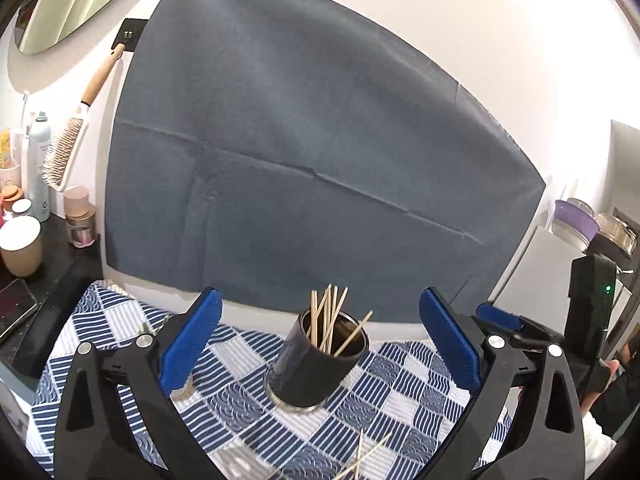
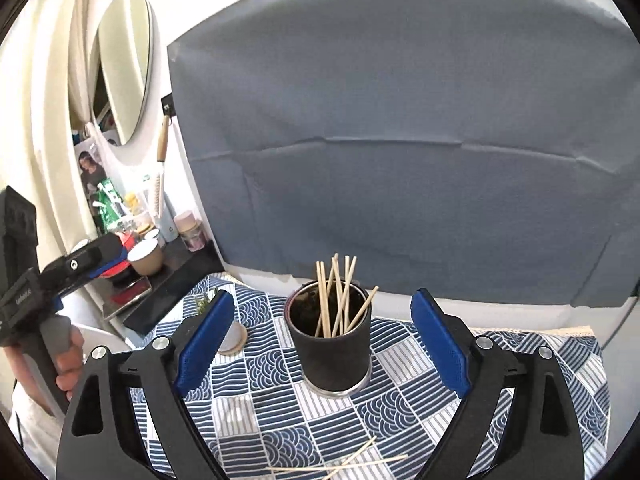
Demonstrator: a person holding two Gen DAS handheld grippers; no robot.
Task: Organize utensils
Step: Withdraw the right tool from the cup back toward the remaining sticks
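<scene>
A black cup (image 1: 316, 364) with several wooden sticks (image 1: 328, 320) standing in it sits on a blue and white patterned cloth (image 1: 400, 412). A few loose sticks (image 1: 368, 460) lie on the cloth in front of it. My left gripper (image 1: 320, 344) is open and empty, its fingers either side of the cup. In the right wrist view the cup (image 2: 332, 340) holds the sticks (image 2: 340, 296), and loose sticks (image 2: 340, 466) lie near the front edge. My right gripper (image 2: 322, 340) is open and empty, fingers either side of the cup. The other gripper shows at the right edge (image 1: 592, 300) and at the left edge (image 2: 60, 276).
A grey sheet (image 1: 312, 152) hangs on the wall behind. A small pot on a coaster (image 2: 234, 336) stands left of the cup. A dark shelf at the left holds bottles, jars (image 1: 80, 216), a tan cup (image 1: 20, 248), a hairbrush (image 1: 68, 148) and a phone (image 1: 16, 304). Bowls (image 1: 580, 220) stand at the right.
</scene>
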